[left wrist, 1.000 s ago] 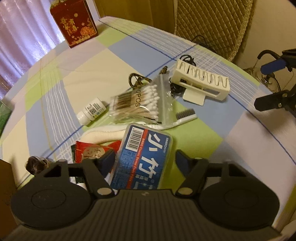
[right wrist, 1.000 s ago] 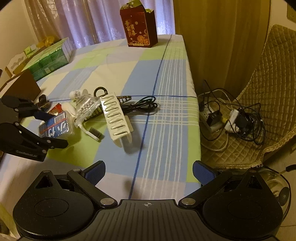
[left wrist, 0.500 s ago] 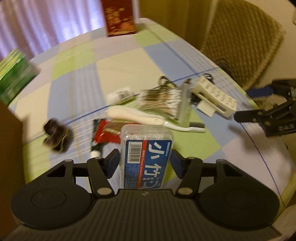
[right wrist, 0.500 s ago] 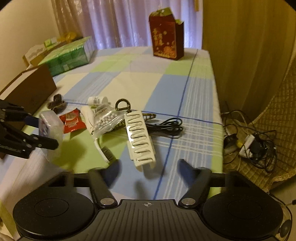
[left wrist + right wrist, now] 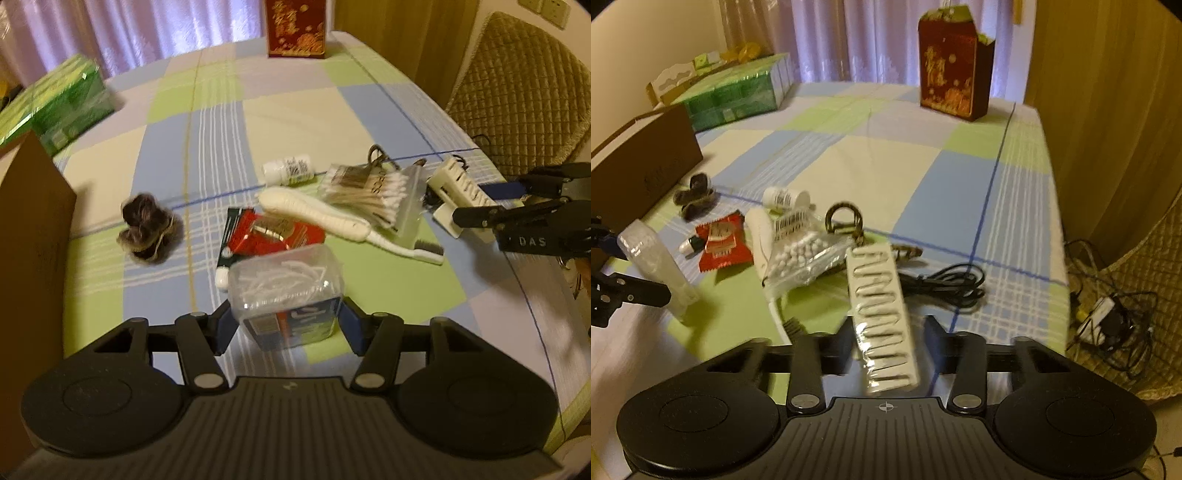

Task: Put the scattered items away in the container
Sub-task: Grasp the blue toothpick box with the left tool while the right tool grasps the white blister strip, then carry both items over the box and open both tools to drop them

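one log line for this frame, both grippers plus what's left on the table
left gripper: shut on floss pick box, lifted | right gripper: open around white rack | remaining: cotton swabs, red packet, pill bottle

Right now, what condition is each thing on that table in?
left gripper: shut on the floss-pick box
floss-pick box: held above the table, lid closed
right gripper: open, fingers either side of the white rack
white rack: lying on the table
small white bottle: on its side
black cable: loosely coiled
brown box: open-topped
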`<state>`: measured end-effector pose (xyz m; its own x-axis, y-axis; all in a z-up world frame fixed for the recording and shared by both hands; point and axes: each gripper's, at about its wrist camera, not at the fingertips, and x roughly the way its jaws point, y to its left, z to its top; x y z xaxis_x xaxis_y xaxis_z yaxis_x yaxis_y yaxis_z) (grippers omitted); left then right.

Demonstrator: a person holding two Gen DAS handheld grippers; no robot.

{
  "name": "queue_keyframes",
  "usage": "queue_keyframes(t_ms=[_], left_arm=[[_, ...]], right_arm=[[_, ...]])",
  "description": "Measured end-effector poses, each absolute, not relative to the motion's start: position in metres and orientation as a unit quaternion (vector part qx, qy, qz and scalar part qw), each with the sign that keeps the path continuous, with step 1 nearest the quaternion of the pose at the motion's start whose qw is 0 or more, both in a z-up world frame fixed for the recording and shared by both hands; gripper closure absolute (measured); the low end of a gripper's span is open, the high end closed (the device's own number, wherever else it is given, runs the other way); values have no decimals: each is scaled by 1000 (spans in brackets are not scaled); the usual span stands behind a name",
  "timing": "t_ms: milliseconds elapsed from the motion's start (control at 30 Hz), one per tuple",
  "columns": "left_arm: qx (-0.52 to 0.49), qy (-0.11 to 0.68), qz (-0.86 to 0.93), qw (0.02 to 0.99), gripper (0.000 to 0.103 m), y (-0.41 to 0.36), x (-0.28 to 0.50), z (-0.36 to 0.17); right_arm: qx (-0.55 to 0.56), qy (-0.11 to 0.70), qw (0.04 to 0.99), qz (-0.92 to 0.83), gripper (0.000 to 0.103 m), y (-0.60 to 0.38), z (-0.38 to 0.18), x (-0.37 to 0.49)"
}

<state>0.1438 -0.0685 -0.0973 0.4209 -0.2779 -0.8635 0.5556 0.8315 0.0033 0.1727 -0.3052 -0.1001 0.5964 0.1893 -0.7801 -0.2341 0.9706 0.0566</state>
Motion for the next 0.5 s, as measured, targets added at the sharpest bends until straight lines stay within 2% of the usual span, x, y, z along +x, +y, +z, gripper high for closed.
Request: queue_keyframes(t_ms=[33,67,333,500], left_arm=[[137,477,-247,832,50,-68,144,-99],[131,477,-243,834,50,-68,144,-100],[120,463,-238,845,51,-71,138,-101],[116,452,-247,849,51,-66,126,-84]], right_arm=[[-27,434,893,116,70,-305,-103,172],[-31,434,893,115,73,-304,-104,171],[28,419,902,100,73,-317,-87,143],[61,415,902,100,73,-319,-70,123]])
